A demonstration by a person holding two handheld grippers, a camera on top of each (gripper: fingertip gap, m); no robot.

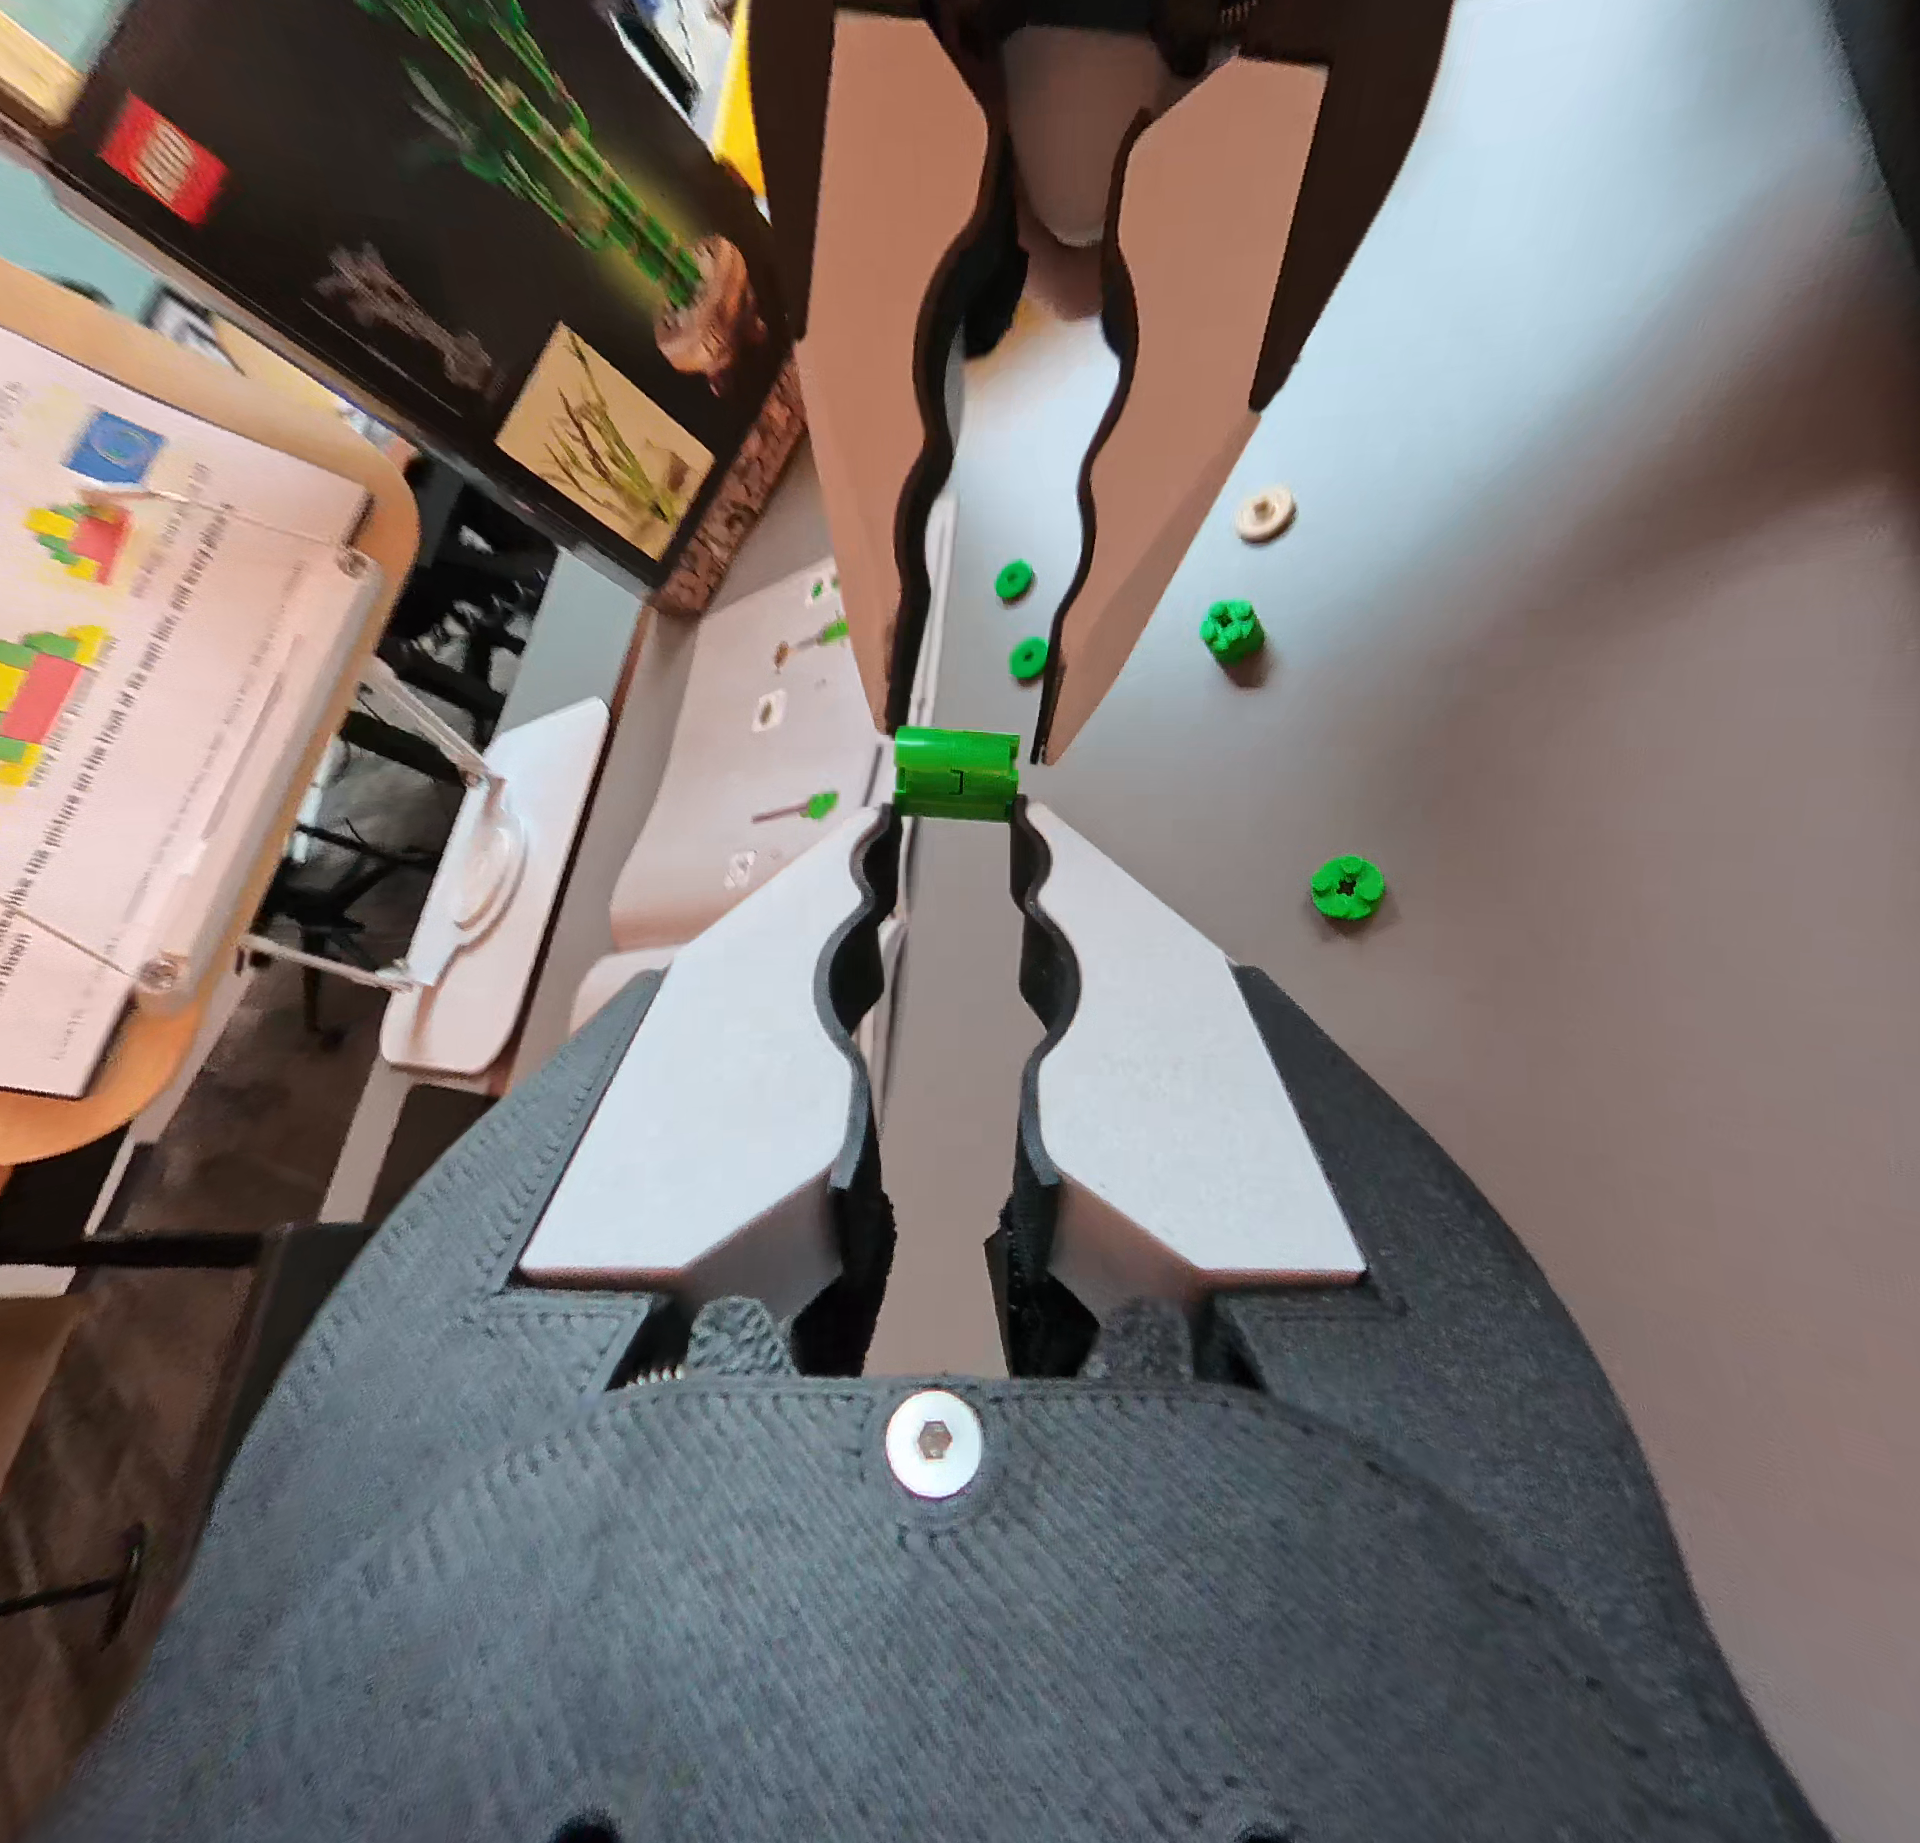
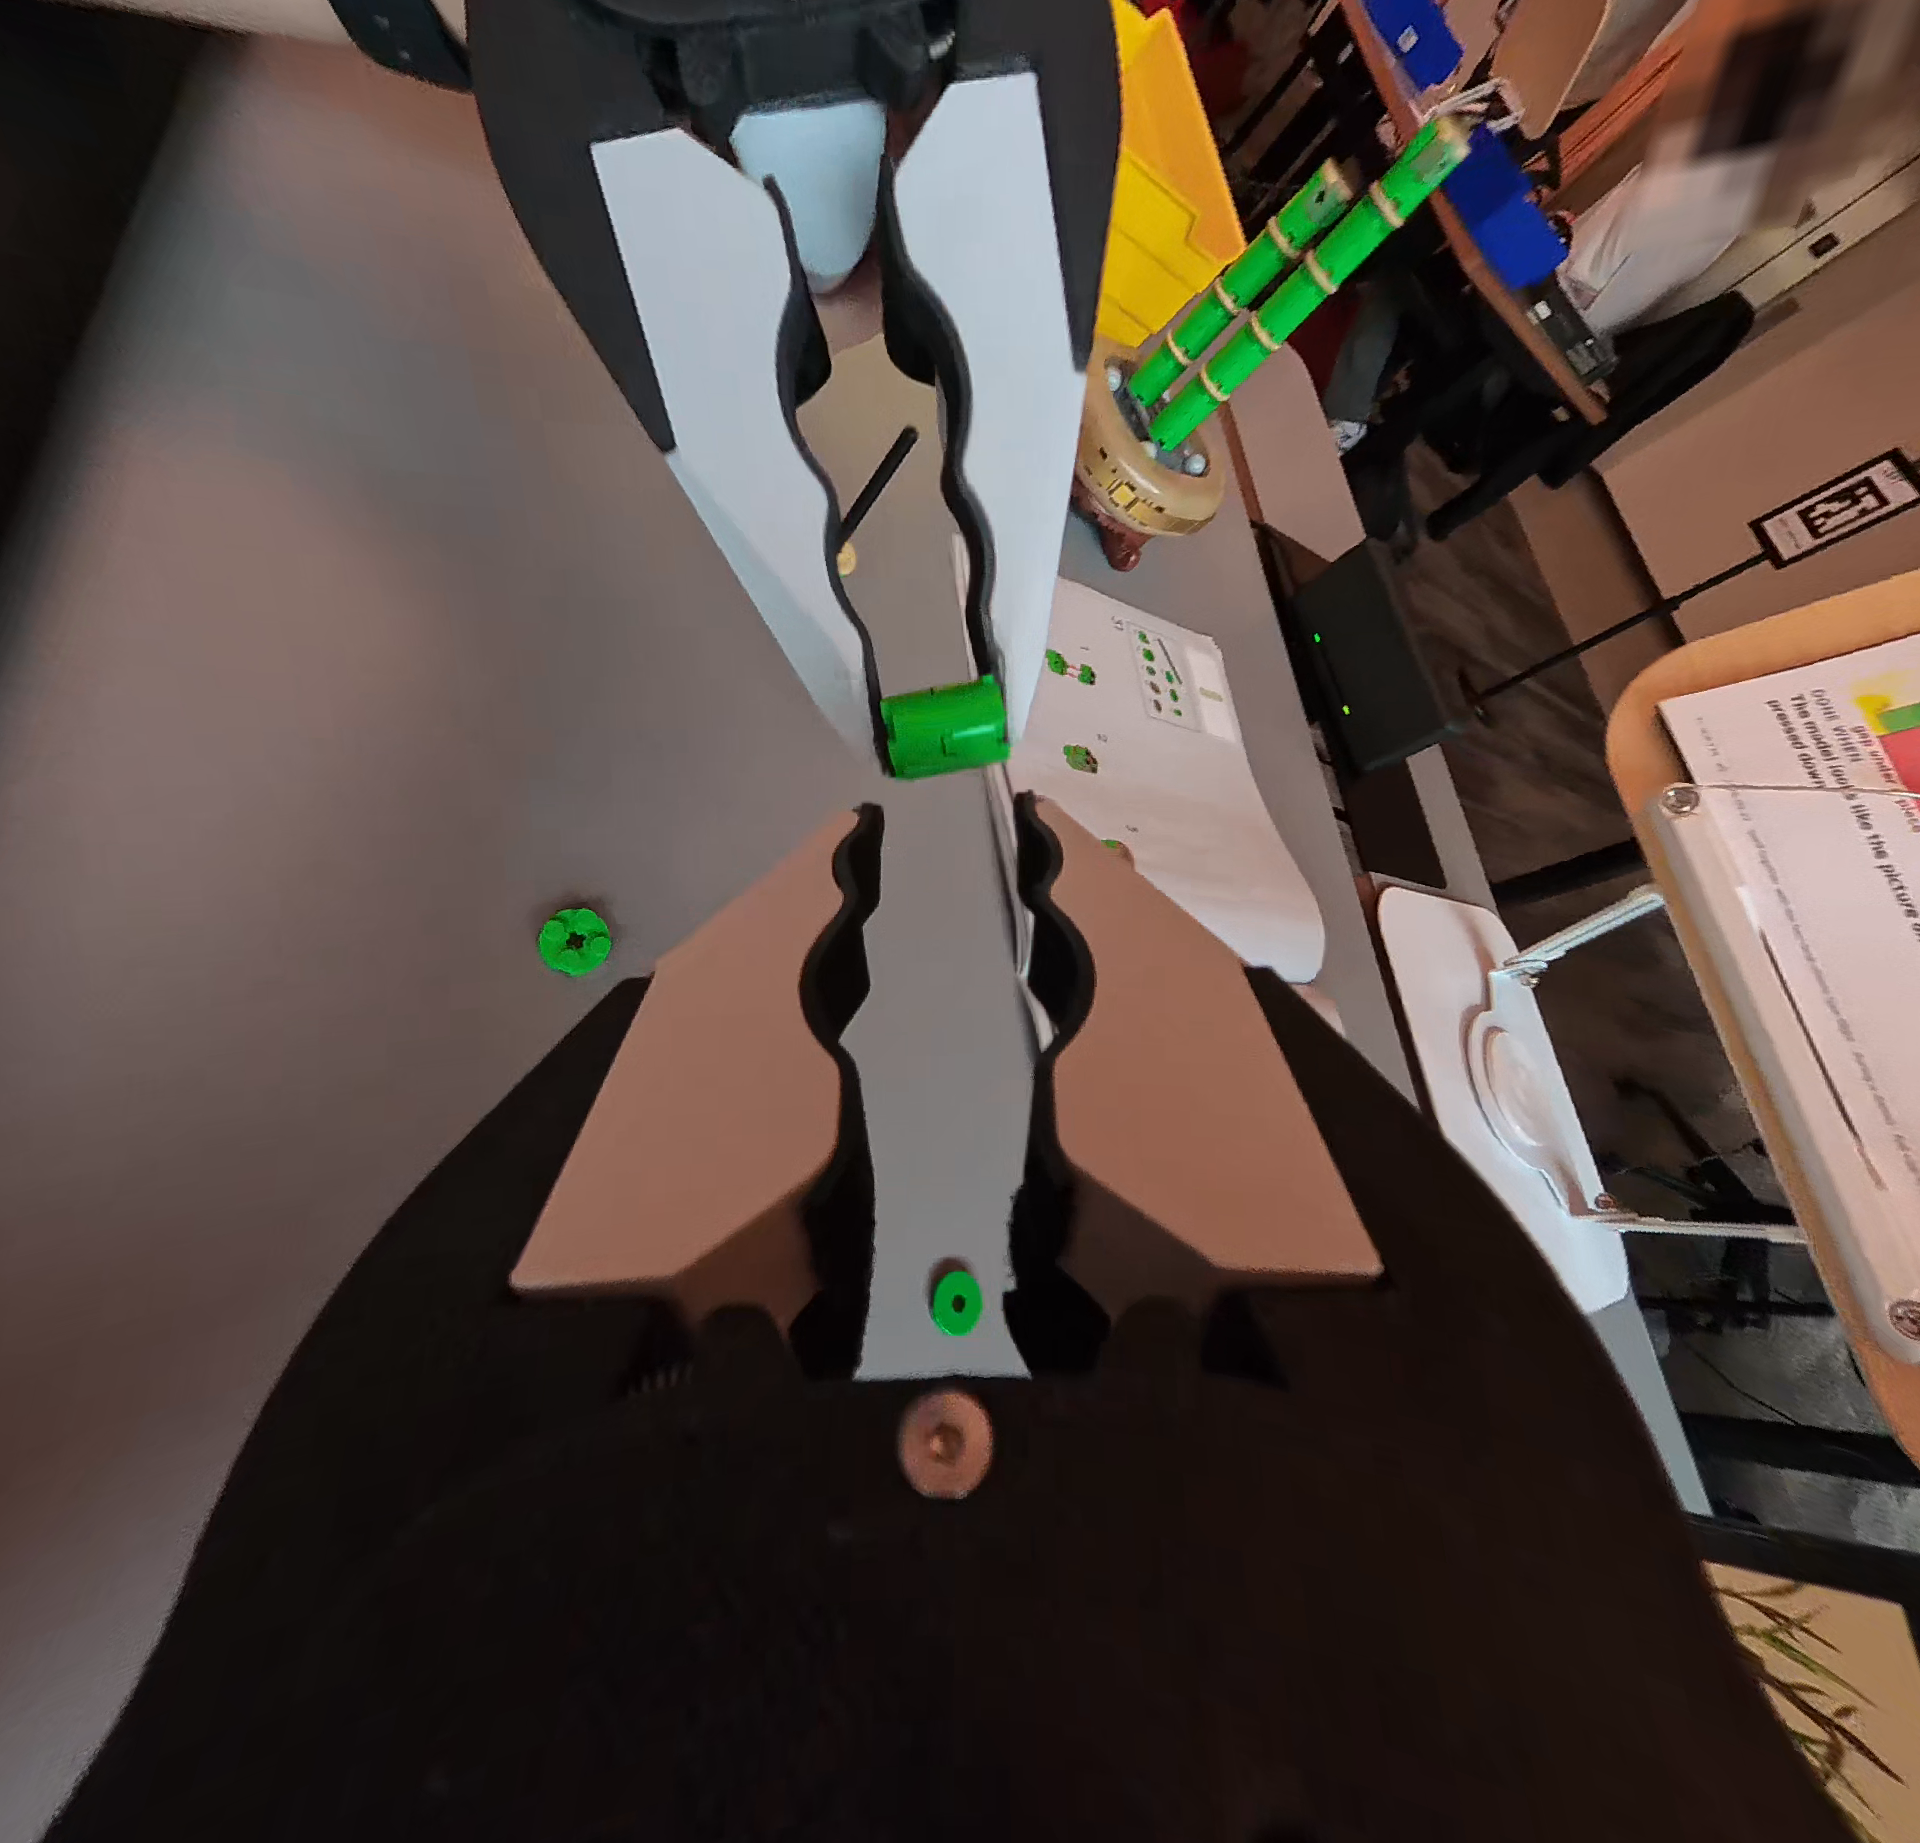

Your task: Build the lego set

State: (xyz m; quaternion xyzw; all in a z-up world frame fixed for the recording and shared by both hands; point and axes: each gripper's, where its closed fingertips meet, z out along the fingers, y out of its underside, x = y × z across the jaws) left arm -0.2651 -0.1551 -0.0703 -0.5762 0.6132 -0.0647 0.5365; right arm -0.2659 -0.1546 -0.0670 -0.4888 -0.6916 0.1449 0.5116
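Observation:
My left gripper [image 1: 954, 819], with white fingers, is shut on a short green round brick [image 1: 956, 773] at its very tips and holds it above the grey table [image 1: 1558, 962]. The right wrist view shows the same brick [image 2: 943, 728] between those white fingers [image 2: 831, 650]. My right gripper [image 2: 948, 814], with tan fingers, faces the left one tip to tip. It is open and empty, its tips just short of the brick. A partly built model of green bamboo stalks [image 2: 1278, 276] stands in a tan pot [image 2: 1143, 484] at the far table edge.
Loose pieces lie on the table: two small green round plates [image 1: 1013, 580], a green round brick [image 1: 1231, 632], a green round plate [image 1: 1348, 887] and a tan round plate [image 1: 1264, 513]. An open instruction booklet [image 2: 1143, 754], a black rod [image 2: 878, 484] and the set's box [image 1: 416, 235] are nearby. My left gripper's tips are some 25 centimetres from the tan pot [image 2: 1143, 484].

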